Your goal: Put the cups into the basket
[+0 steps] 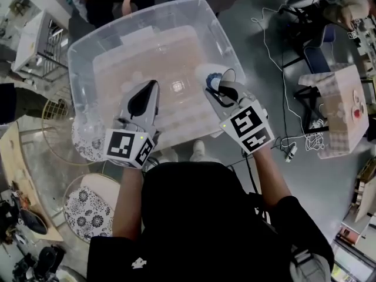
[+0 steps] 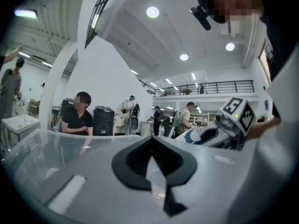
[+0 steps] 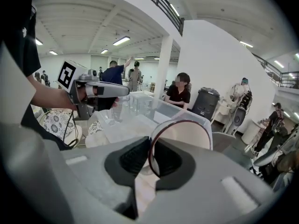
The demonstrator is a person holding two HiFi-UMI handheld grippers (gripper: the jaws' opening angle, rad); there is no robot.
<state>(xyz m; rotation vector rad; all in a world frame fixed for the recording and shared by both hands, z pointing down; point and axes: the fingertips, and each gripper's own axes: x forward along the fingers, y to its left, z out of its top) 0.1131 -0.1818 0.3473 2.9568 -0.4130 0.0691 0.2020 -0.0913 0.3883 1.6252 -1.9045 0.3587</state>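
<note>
The basket is a large clear plastic bin (image 1: 88,51) right in front of me, its wall also in the left gripper view (image 2: 42,148) and the right gripper view (image 3: 140,106). My right gripper (image 1: 212,90) hangs over the bin's right side, tilted down. It is shut on the wall of a white cup (image 1: 210,78) with a blue pattern. In its own view (image 3: 152,148) the cup (image 3: 187,134) shows a dark red rim. My left gripper (image 1: 153,86) is held level over the bin's middle, shut with nothing in it (image 2: 150,141). The held cup (image 2: 194,135) shows at its right.
Round wicker stands with floral cushions (image 1: 88,207) sit at my lower left. A wooden table (image 1: 338,107) and floor cables (image 1: 288,98) lie to the right. A person in a black shirt (image 2: 77,118) sits beyond the bin's far side.
</note>
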